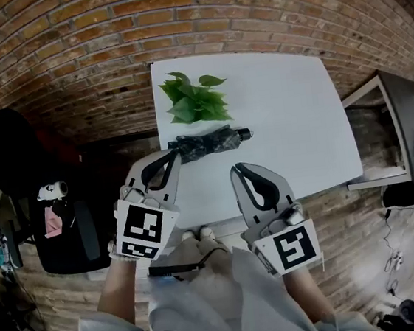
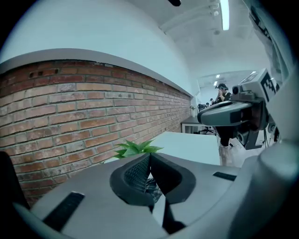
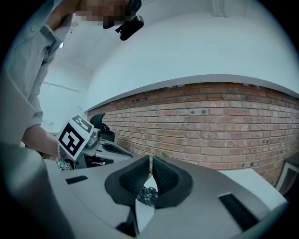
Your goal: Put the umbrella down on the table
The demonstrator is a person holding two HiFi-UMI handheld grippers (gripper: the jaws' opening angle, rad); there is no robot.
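Umbrella (image 1: 208,143) on the table (image 1: 298,113), near left part, plant (image 1: 196,99) just behind it, brick wall (image 1: 68,51) beyond

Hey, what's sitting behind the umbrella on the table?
A green leafy plant sits on the white table just beyond the folded umbrella. Its leaves cover its base, so any pot is hidden.

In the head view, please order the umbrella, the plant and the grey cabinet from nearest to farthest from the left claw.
1. The umbrella, lying on the table just beyond the left claw.
2. The plant, farther back on the table.
3. The grey cabinet, past the table's right edge.
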